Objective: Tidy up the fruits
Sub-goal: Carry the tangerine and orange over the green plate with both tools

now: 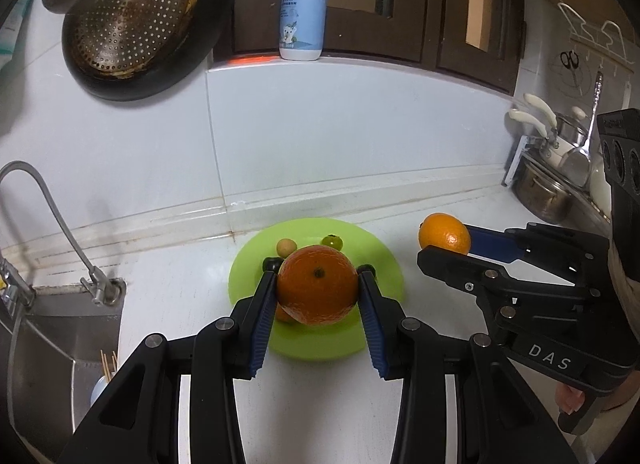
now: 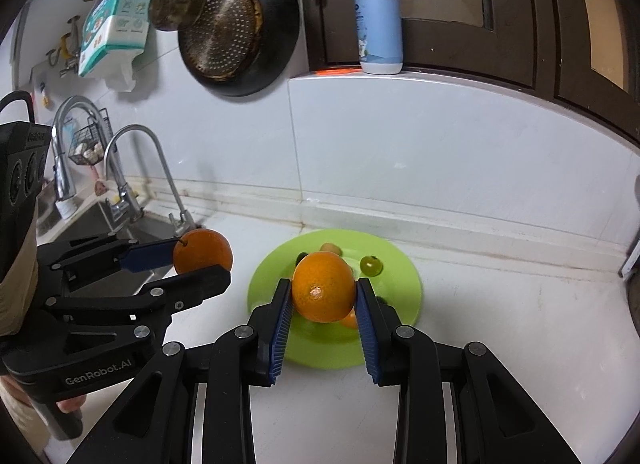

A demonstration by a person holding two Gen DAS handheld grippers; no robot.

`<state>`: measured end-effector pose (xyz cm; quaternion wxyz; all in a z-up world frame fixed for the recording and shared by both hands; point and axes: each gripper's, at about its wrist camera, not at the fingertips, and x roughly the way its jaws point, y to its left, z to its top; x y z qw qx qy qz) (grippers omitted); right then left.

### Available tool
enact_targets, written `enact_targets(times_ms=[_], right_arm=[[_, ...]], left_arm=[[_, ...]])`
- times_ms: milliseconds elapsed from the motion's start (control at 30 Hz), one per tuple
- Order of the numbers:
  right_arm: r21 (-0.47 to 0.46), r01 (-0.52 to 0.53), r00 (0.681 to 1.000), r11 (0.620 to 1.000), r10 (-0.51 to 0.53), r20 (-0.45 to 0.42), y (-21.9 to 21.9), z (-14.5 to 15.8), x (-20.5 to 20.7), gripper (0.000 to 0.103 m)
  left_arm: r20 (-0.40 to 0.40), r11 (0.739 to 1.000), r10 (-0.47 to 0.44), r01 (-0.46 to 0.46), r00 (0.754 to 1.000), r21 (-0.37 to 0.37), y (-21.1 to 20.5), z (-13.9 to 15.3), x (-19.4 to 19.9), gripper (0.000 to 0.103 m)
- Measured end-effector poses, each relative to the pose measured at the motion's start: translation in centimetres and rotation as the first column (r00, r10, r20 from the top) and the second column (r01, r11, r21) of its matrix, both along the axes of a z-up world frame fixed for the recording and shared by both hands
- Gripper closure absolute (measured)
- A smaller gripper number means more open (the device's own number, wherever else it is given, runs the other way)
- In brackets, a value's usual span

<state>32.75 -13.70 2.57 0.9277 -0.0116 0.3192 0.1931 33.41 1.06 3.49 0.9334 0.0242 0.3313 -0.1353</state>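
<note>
An orange (image 1: 317, 285) is clamped between the blue pads of the left tongs (image 1: 318, 284) and held above the green plate (image 1: 384, 264) on the white tabletop (image 1: 180, 284). A second orange (image 2: 323, 288) is gripped likewise by the right tongs (image 2: 323, 292) over the same plate. Farther back on the plate, a small green fruit (image 1: 333, 242) and a pale yellow fruit (image 1: 286, 247) are seen. A pump bottle (image 1: 304, 11) stands on the ledge beyond.

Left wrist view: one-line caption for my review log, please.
Left gripper clamps an orange above the green plate, while the right gripper holds a second orange beside it.
</note>
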Motion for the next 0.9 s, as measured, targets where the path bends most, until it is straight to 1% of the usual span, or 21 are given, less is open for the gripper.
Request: enact_targets(times_ms=[400, 733, 900], right_arm=[[-0.012, 0.010, 1.000, 1.000, -0.010, -0.029, -0.3, -1.5, 4.4, 0.071], [-0.029, 0.006, 0.998, 1.000, -0.008, -0.063, -0.3, -3.1, 7.8, 0.071], [-0.027, 0.006, 0.995, 1.000, -0.009, -0.102, -0.7, -4.5, 9.6, 0.071]], left_arm=[[-0.023, 1.000, 0.009, -0.009, 1.000, 0.014, -0.1, -1.1, 4.3, 0.063], [-0.052, 0.999, 0.013, -0.011, 0.999, 0.042, -0.2, -3.0, 7.7, 0.063], [-0.077, 0.998, 0.005, 0.000, 0.997, 0.059, -0.6, -4.4, 9.4, 0.063]])
